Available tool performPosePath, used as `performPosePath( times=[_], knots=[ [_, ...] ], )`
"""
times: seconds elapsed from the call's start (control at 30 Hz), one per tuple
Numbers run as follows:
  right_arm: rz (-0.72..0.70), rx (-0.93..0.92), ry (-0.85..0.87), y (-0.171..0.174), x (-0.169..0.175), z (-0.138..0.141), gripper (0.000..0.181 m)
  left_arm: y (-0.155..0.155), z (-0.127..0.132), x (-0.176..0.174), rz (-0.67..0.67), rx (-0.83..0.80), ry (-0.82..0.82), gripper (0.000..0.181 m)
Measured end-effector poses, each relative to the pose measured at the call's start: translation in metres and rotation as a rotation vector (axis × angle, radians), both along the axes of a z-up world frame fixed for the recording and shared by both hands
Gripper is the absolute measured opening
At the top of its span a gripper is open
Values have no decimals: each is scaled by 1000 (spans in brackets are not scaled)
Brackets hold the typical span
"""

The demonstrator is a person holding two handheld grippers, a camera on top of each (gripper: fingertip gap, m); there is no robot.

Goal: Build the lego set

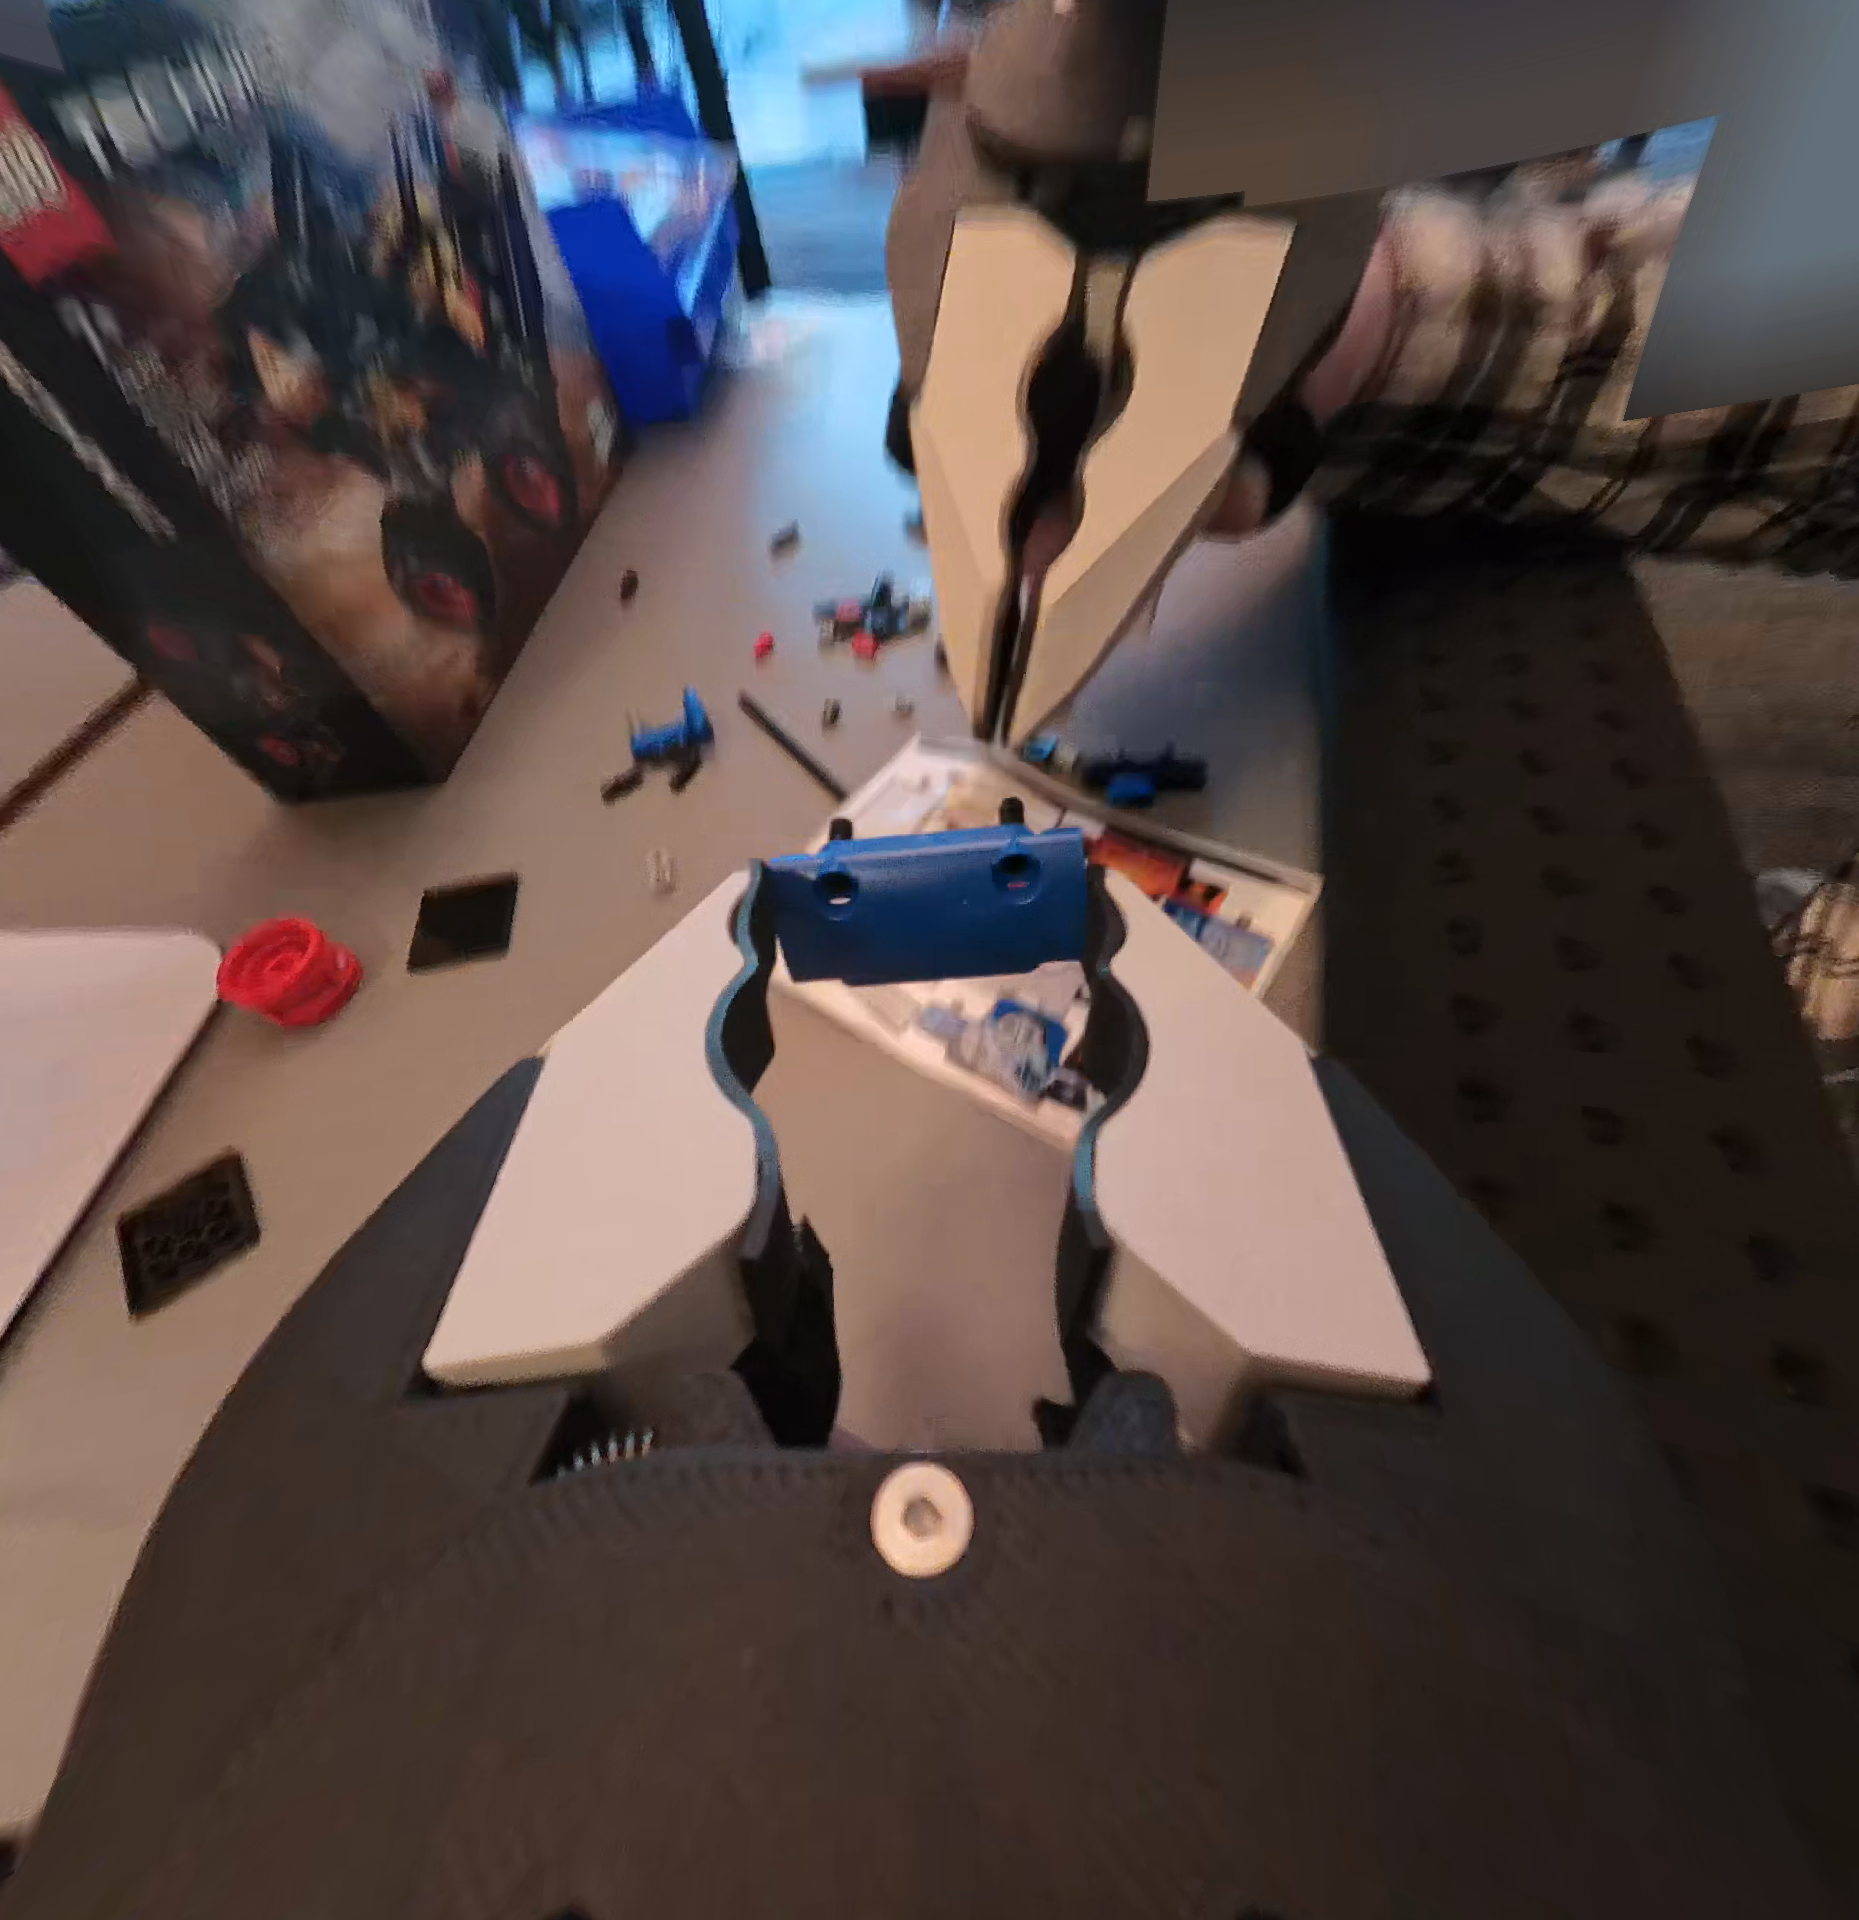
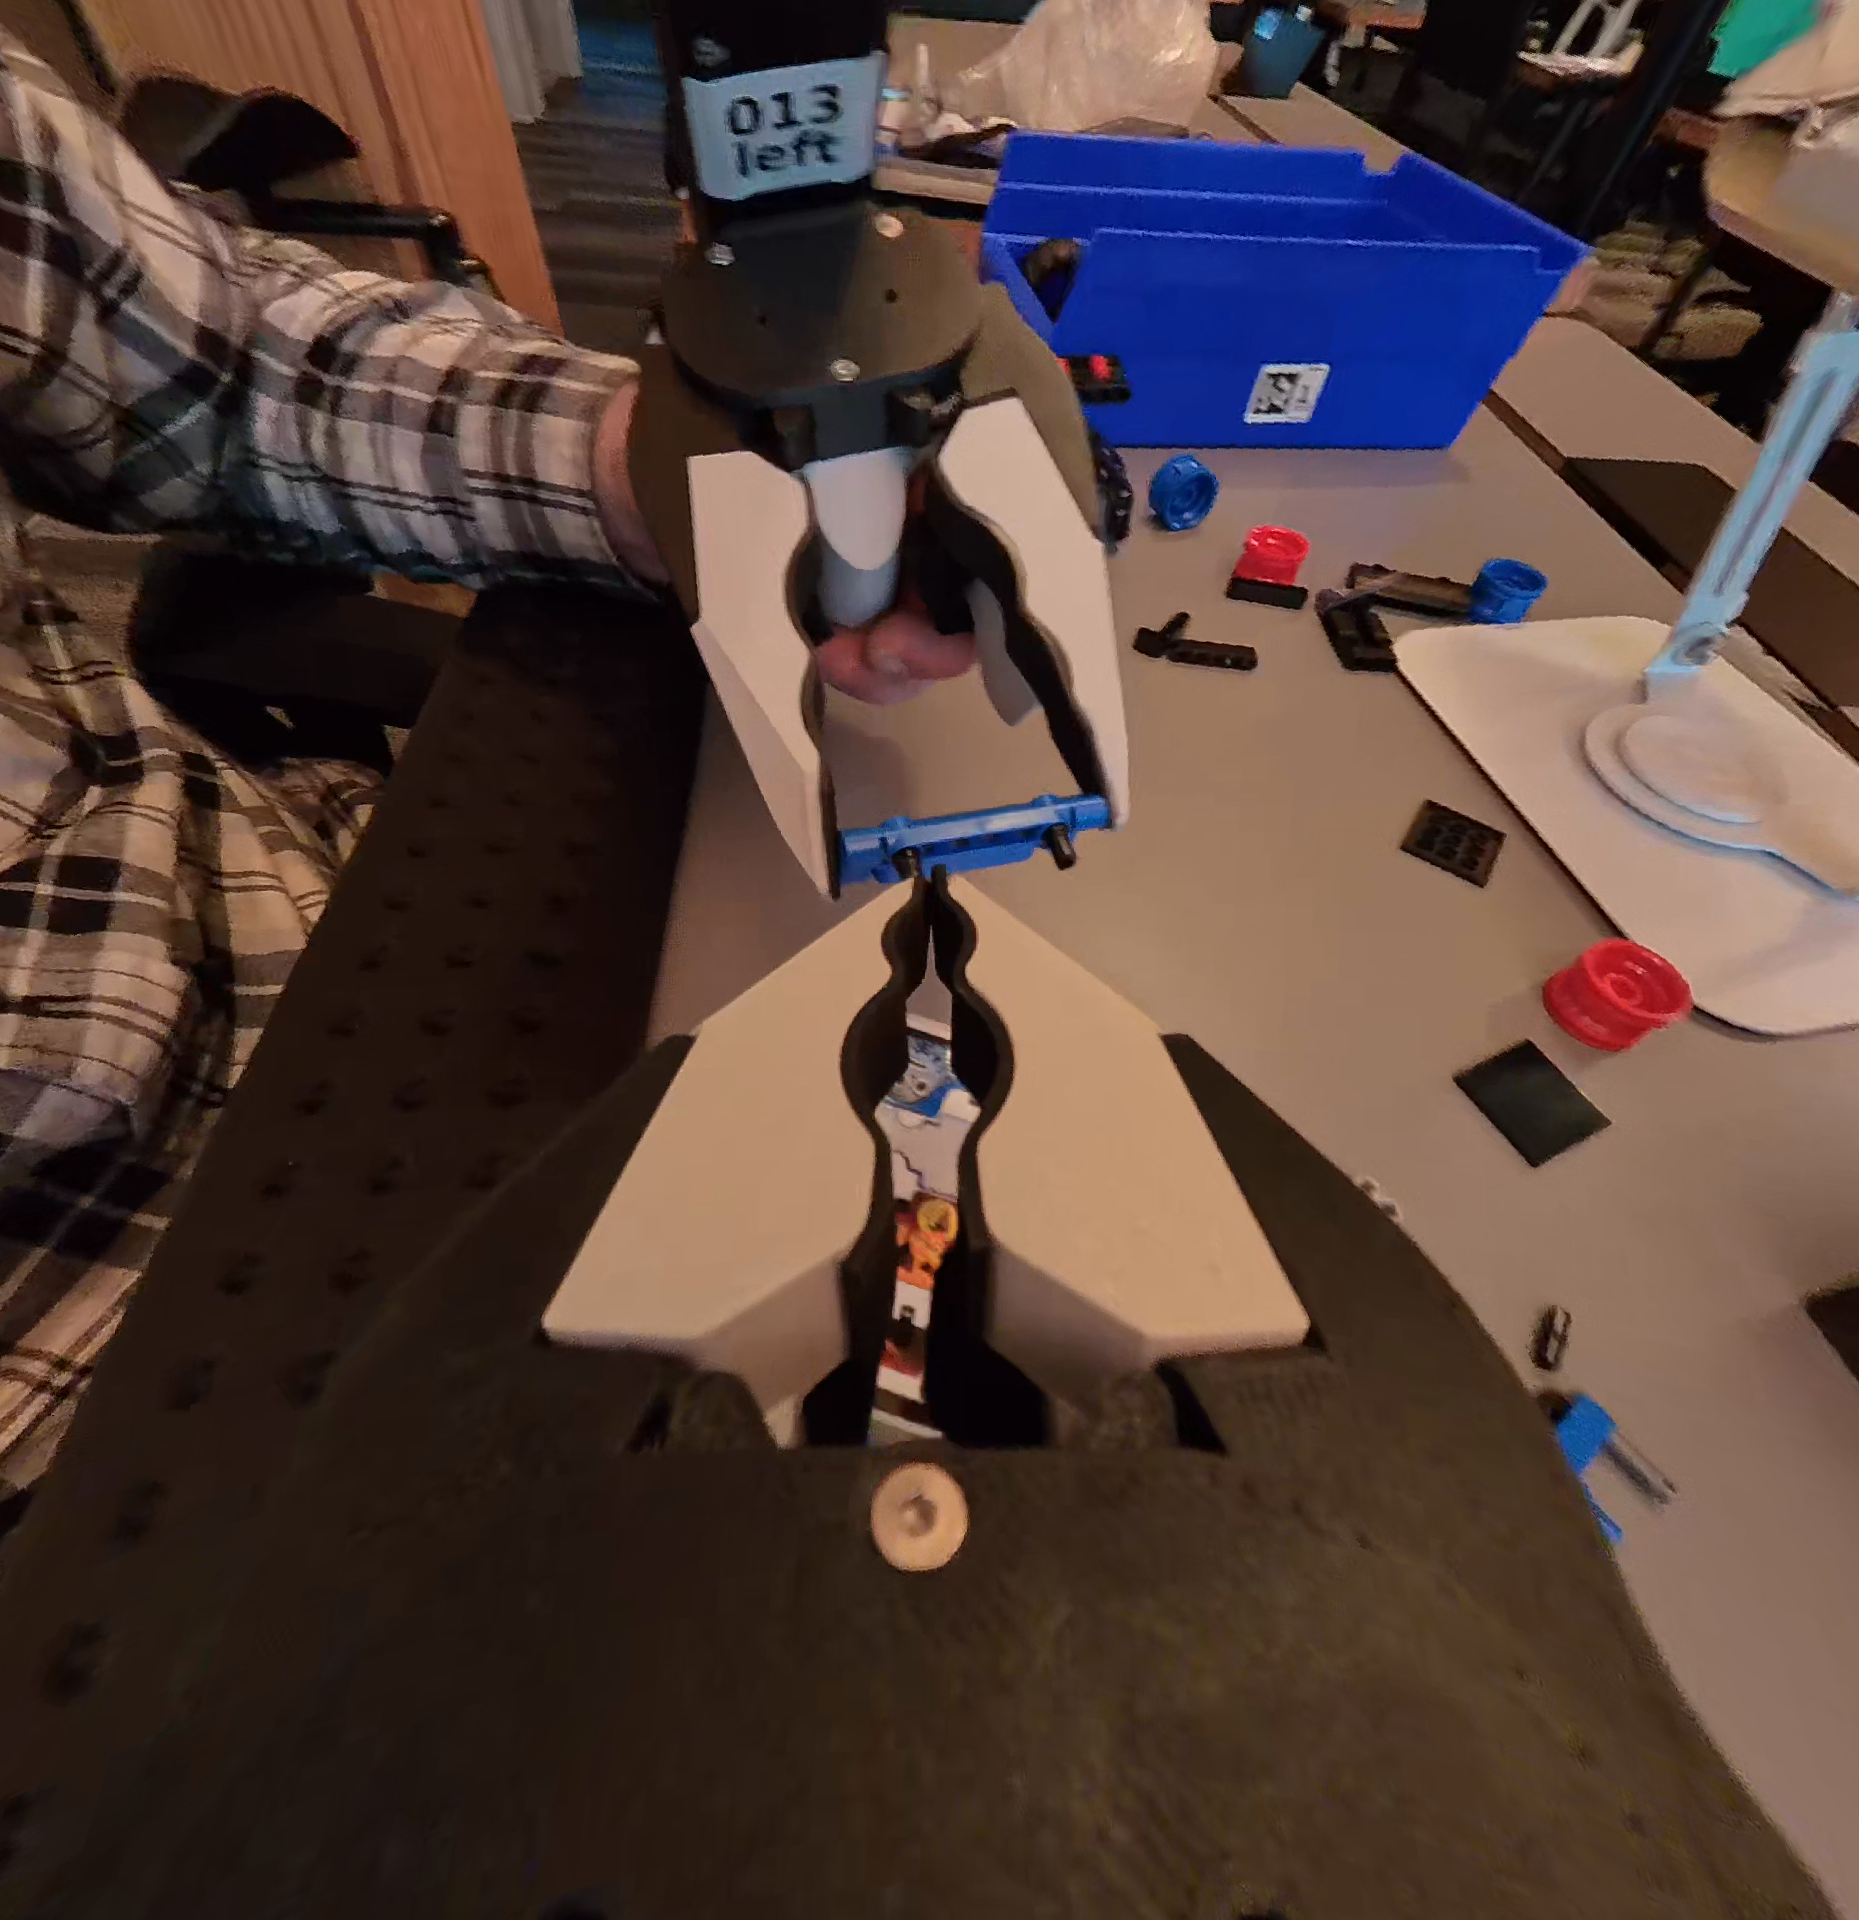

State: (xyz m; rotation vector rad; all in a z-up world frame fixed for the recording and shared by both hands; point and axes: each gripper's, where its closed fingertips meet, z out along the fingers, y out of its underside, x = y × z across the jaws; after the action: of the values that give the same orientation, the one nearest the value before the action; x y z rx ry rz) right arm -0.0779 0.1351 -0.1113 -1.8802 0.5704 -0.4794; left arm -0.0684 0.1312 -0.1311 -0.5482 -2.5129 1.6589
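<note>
Our left gripper (image 2: 972, 842) clamps a blue Technic beam (image 1: 930, 914) by its ends, above the tabletop (image 2: 1268, 935). Our right gripper (image 2: 927, 883), jaws nearly together, seems to pinch a black pin (image 2: 937, 876) at the beam. Next, we judge, press it in squarely.

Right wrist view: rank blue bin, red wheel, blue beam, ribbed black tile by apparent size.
1. blue bin
2. blue beam
3. red wheel
4. ribbed black tile

Beam and wheel look close; the beam sits nearer the camera, so that order is unsure.
</note>
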Motion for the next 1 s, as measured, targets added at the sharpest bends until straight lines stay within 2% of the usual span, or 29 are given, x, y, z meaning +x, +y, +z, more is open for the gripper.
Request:
performPosePath(
  times=[0.23,0.37,0.57,0.67,0.8,1.0],
  knots=[
    [-118,-40,57,-31,11,-17,6,13,-49,53,304,259,-90,58],
    [-145,-86,101,-38,13,-32,6,19,-73,69,399,366,-93,59],
    [-168,-113,128,-48,11,-42,8,23,-76,57,369,393,-22,78],
    [-175,-115,136,-53,8,-46,8,29,-77,52,352,406,1,68],
    [-183,-129,140,-57,6,-49,8,34,-79,42,333,424,14,63],
    [-249,-117,170,-69,11,-51,34,36,-71,35,313,355,-10,70]
  ],
)
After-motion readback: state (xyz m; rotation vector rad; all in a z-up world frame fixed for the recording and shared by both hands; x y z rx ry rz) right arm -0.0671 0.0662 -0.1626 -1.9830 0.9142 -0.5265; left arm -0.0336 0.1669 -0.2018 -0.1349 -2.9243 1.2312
